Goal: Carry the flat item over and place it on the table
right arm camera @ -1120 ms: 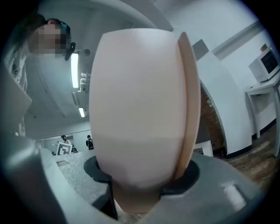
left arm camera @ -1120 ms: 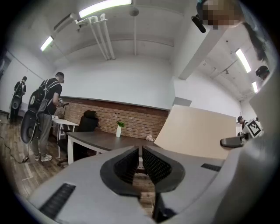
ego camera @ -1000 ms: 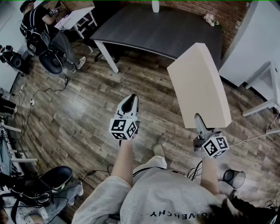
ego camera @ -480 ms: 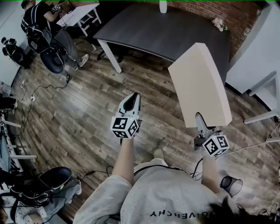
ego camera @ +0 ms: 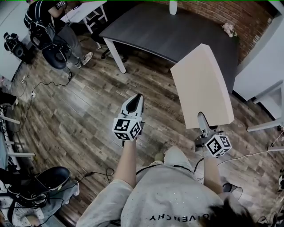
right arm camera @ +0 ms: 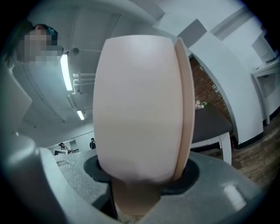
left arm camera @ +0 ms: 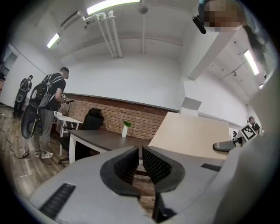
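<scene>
Right gripper view: the flat board (right arm camera: 140, 109) fills the frame, covering most of the pads and much of the room beyond. The right gripper (ego camera: 203, 120) is clamped on the board's near edge. The board reaches ahead above the wooden floor (ego camera: 80, 115), and in the head view its far end overlaps the dark table (ego camera: 177, 35). The left gripper (ego camera: 135, 99) has its jaws drawn together on nothing. A white vase (ego camera: 173, 6) on the table is cut off at the frame's top; flowers (ego camera: 229, 29) lie near the brick wall (ego camera: 208, 9). A person (ego camera: 46, 13) stands by a chair (ego camera: 55, 55) at far left.
</scene>
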`<state>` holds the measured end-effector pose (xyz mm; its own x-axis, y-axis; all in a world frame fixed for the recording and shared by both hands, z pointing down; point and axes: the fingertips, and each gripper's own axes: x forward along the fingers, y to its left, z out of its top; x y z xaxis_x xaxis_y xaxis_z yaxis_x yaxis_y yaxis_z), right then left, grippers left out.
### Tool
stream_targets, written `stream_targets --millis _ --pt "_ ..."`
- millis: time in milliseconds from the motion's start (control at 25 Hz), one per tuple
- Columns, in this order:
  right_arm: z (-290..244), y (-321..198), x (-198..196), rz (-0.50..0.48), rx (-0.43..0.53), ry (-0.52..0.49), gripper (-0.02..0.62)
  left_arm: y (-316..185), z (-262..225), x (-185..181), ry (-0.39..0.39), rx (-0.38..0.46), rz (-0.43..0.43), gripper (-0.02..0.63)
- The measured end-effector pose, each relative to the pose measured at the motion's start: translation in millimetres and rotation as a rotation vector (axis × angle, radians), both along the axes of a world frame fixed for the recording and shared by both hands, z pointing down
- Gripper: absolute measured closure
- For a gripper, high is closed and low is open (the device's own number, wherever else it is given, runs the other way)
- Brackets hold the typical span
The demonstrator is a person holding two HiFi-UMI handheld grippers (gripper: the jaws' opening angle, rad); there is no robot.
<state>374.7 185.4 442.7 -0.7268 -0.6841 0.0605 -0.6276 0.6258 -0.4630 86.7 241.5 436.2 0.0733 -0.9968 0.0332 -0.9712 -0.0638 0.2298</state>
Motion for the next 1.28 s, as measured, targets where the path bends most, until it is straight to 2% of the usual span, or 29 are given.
stream_targets --millis 280,480,880,1280 --pt "7 -25 -20 -0.011 -0.028 0.002 0.327 -11 12 -21 0.010 -0.026 -0.026 0.581" --pt "11 -46 -51 -0.030 -0.034 -0.006 0.327 -26 13 -47 0.011 -0.015 -0.037 0.581" --pt "10 -103 -131 -0.047 -0.044 -0.017 0.327 -84 5 -109 0.005 -0.018 -0.030 0.581" --pt "12 -159 -180 -0.032 -0.061 -0.016 0.327 -144 14 -150 0.016 -0.039 -0.005 0.581"
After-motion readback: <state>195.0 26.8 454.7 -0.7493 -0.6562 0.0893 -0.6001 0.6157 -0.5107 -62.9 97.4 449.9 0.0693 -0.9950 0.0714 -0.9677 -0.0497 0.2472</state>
